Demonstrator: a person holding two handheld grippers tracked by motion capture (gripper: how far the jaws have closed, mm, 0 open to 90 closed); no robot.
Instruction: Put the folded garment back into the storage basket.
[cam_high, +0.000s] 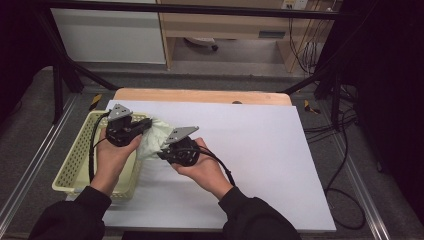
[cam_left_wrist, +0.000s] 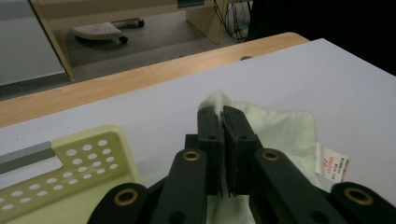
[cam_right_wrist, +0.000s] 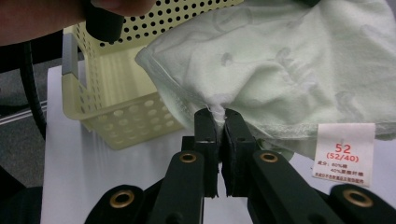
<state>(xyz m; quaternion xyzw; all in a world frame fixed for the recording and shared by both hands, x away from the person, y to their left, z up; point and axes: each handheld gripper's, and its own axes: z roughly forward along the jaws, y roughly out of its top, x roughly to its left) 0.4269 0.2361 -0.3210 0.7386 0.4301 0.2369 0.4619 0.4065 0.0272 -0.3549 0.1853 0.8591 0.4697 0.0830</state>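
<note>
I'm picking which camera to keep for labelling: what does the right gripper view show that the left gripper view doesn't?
Right gripper view alone: the tall perforated wall of the yellow basket and the label close enough to read 52. Left gripper view alone: the wooden table edge and the floor beyond. Both share the pale green cloth, pinched by each camera's own shut jaws, over the white sheet.

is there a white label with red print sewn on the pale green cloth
Yes, in the right gripper view a white label with red print hangs from the hem of the pale green cloth.
</note>
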